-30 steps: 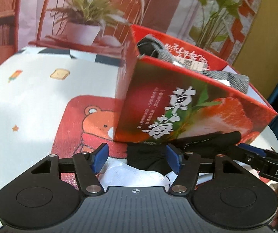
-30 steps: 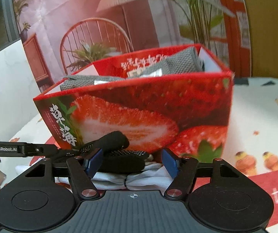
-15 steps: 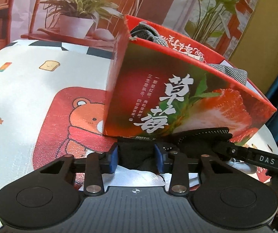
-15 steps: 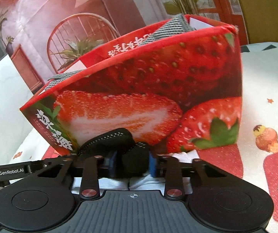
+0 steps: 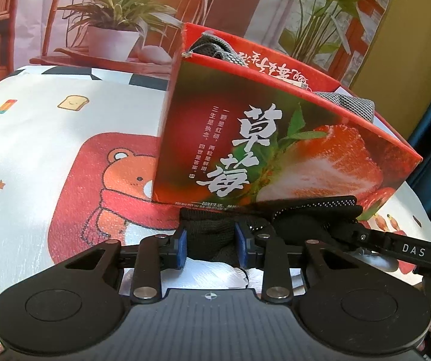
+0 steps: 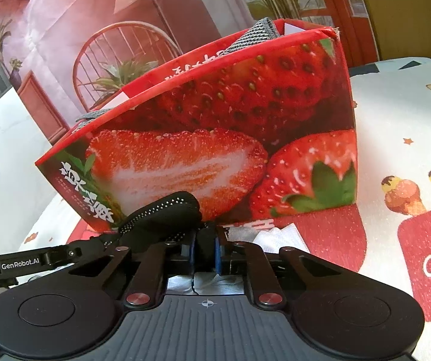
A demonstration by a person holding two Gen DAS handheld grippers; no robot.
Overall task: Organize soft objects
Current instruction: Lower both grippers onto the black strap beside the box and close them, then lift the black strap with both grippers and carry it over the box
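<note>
box (image 5: 275,138): glossy printed card | glove (image 5: 212,234): black matt knit | tablecloth (image 5: 50,138): printed cloth

A printed tablecloth (image 5: 35,138) covers the table; on it stand the strawberry box (image 5: 275,156) and white cloth (image 6: 278,236).

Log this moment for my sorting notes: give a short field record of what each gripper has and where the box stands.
left gripper: jaws closing, black knitted glove between its pads
right gripper: shut on same glove
box: red strawberry-print cardboard box, just behind glove, grey knitted fabric inside
under glove: white cloth
surface: cartoon-print tablecloth
</note>
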